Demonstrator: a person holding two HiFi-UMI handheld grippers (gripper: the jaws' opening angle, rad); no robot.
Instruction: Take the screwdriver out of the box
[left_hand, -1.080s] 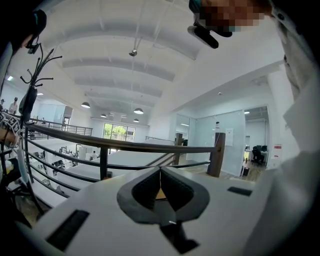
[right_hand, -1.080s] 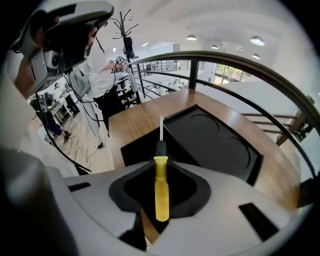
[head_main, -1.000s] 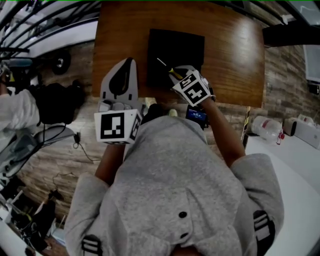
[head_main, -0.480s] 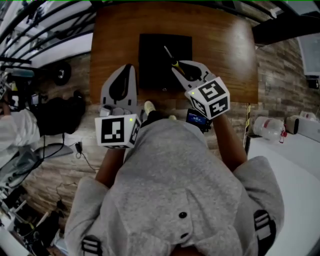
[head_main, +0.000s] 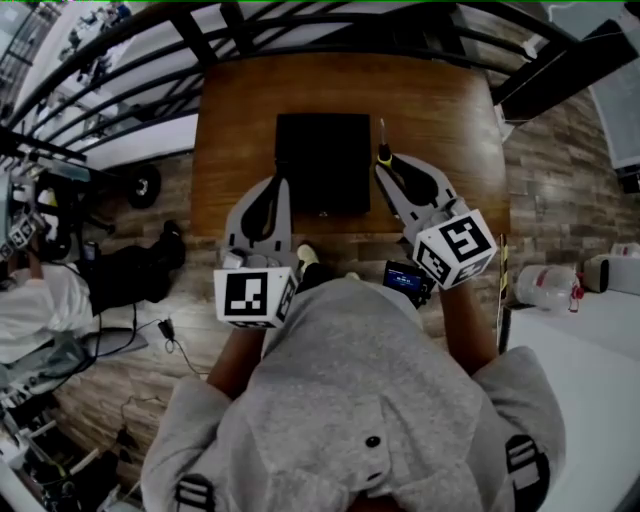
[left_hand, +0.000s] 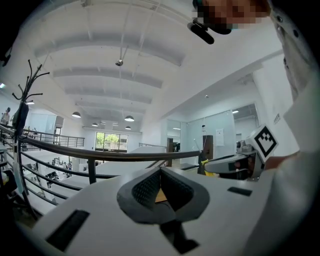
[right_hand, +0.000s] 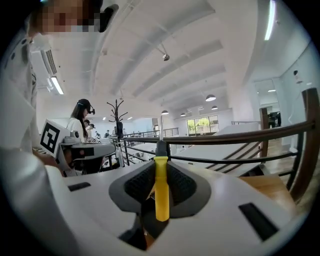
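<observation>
torso: wearing grey hooded top (head_main: 350, 400), dark buttons (head_main: 372, 441) | left gripper (head_main: 270, 185), right gripper (head_main: 388, 165): showing white shells, dark grey pads (left_hand: 147, 190) | near ends: carrying black-and-white marker cubes (head_main: 250, 297)

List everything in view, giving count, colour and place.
table: one, brown wood, under the box
box: one, black, mid-table
screwdriver: one, yellow handle with metal shaft, out of the box and to its right, gripped by the handle
railing: one, dark, beyond the table
bottle: one, pale, on the white surface at far right
left gripper: one, white with dark pads, jaws together and empty, left of the box
right gripper: one, white with dark pads, shut on the screwdriver, right of the box
</observation>
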